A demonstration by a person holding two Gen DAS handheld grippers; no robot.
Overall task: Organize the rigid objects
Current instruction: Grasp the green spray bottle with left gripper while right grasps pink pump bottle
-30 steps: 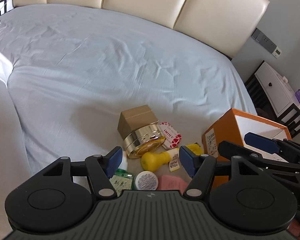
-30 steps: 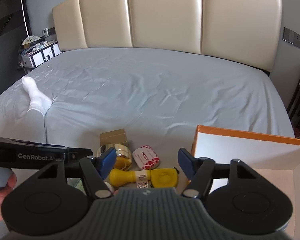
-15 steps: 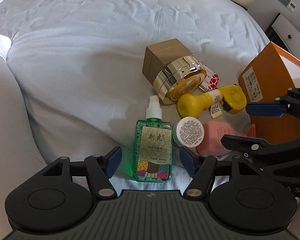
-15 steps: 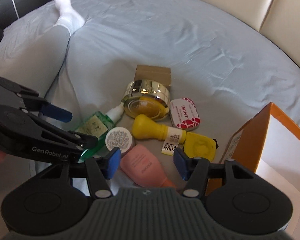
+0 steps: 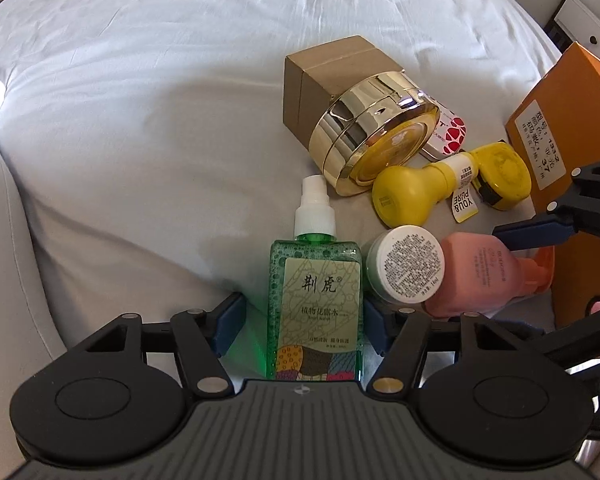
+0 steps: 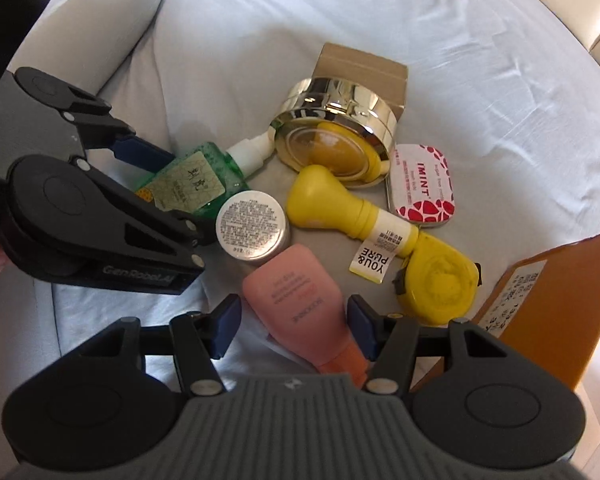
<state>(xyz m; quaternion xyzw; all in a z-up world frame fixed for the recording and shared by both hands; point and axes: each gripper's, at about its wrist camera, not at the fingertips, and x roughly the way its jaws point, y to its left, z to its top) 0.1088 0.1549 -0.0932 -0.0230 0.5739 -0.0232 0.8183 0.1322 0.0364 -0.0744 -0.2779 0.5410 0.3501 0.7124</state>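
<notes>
The green spray bottle (image 5: 315,296) lies flat on the bed (image 5: 140,100) between the closing jaws of the left gripper (image 5: 302,326), pads not yet pressing; beside it sit a white-lidded jar (image 5: 406,264) and a gold jar (image 5: 374,144). The pink bottle (image 6: 300,308) lies between the right gripper's (image 6: 293,326) part-open jaws, ungripped; an orange box (image 6: 556,300) stands near.

Both wrist views steeply downward, close, sharing green bottle (image 5: 315,300) (image 6: 188,186)
</notes>
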